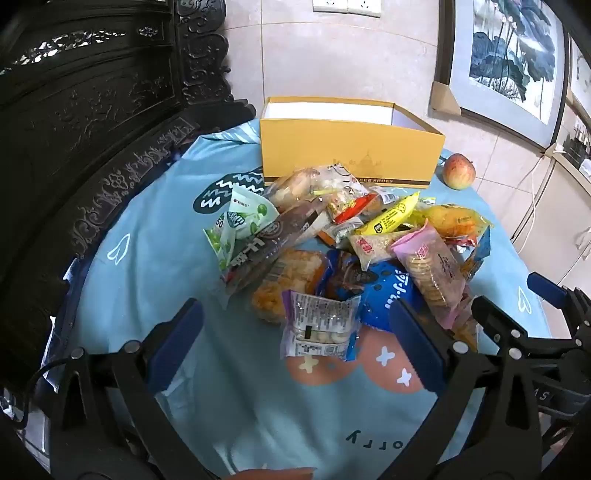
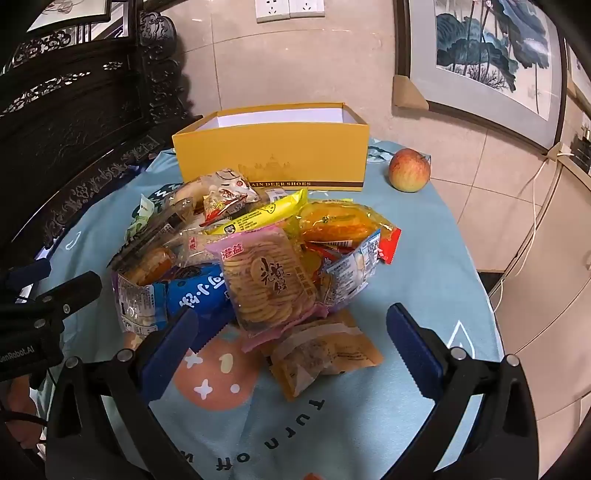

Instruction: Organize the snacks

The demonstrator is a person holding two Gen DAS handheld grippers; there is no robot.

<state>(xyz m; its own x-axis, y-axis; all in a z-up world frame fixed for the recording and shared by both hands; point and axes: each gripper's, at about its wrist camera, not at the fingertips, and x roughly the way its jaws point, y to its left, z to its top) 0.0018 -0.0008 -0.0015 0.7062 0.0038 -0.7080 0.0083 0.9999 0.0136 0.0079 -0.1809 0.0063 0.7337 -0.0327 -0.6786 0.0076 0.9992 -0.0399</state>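
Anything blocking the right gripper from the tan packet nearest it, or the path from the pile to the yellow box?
Nothing visible. The right gripper is open, with the tan packet between its fingers, uncovered except its far edge. The yellow box is open-topped behind the pile.

We see a red-yellow apple [image 2: 409,170] sitting on a light blue printed tablecloth [image 2: 424,258]. Behind it we find a tiled wall with white sockets [image 2: 290,9], a framed lotus painting [image 2: 484,55] leaning on the right, and dark carved wooden furniture [image 1: 92,110] on the left.
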